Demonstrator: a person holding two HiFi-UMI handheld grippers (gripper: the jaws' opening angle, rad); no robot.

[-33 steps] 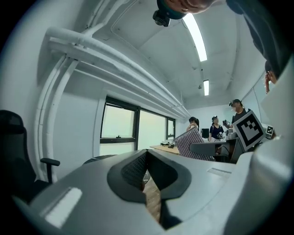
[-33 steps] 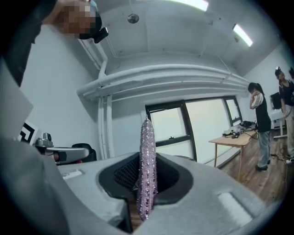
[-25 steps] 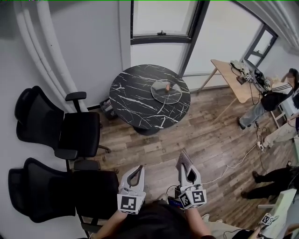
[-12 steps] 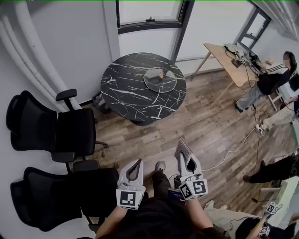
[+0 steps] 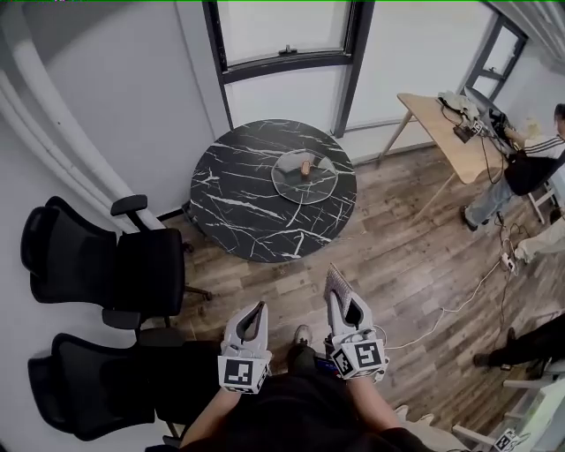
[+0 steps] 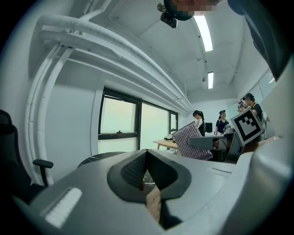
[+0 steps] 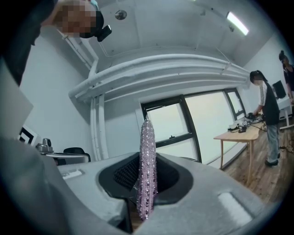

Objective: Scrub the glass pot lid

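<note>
The glass pot lid (image 5: 305, 179) lies flat, knob up, on the round marble counter (image 5: 238, 199), well ahead of both jaws. Our right gripper (image 5: 347, 311) pinches a pink scrubbing pad (image 5: 337, 284) upright (ready to press down, we judge). The left gripper (image 5: 260, 307) is closed on nothing. Wooden floor (image 5: 397, 256) lies between, and office chairs (image 5: 132, 265) stand left of the jaws.

2 black office chairs (image 5: 146, 260), round marble table (image 5: 234, 199), wood floor (image 5: 415, 265), window (image 5: 282, 26).
</note>
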